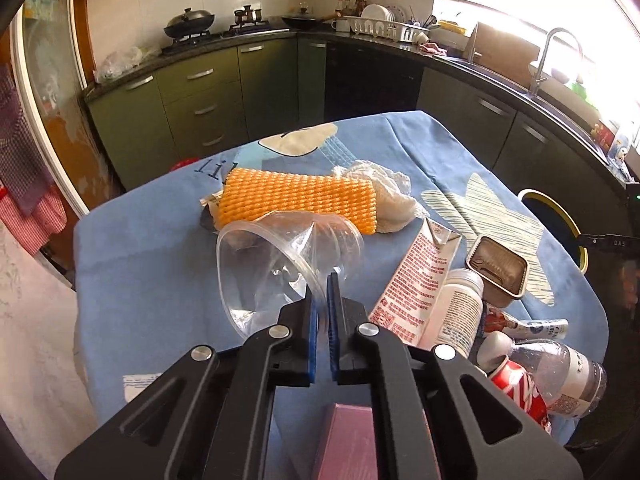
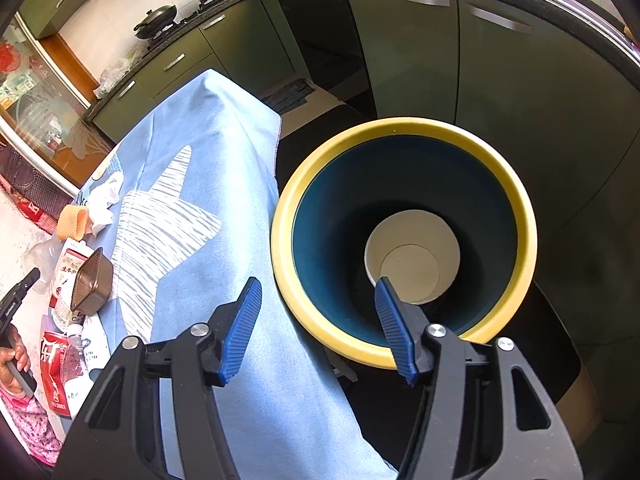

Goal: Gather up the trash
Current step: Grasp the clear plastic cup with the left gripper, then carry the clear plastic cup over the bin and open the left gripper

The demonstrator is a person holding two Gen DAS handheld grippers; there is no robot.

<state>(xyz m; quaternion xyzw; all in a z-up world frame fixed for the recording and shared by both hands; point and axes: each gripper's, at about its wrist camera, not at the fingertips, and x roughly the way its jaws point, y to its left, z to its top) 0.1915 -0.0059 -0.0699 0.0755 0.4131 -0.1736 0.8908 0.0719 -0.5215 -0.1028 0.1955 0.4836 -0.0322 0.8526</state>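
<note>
Green kitchen cabinets (image 1: pixel 200 92) and a dark countertop ring the blue star-printed tablecloth (image 1: pixel 140 264) where I work. My left gripper (image 1: pixel 320 292) has its blue pads pinched on the rim of a crumpled clear plastic cup (image 1: pixel 280 256), which lies tipped on its side at the near middle of the cloth. Just behind the cup sits an orange foam net sleeve (image 1: pixel 300 196) against a wad of white tissue (image 1: pixel 384 188). To the cup's right lie a milk carton (image 1: pixel 416 280) covered in red print too small to read, a white bottle (image 1: pixel 460 308), a brown rectangular tray (image 1: pixel 498 268), a red can (image 1: pixel 520 392) and a clear plastic bottle (image 1: pixel 568 376). My right gripper (image 2: pixel 320 320) hangs with jaws spread wide and empty above the yellow-rimmed bin (image 2: pixel 400 240) beside the table; a white paper cup (image 2: pixel 412 260) rests at the bin's bottom.
</note>
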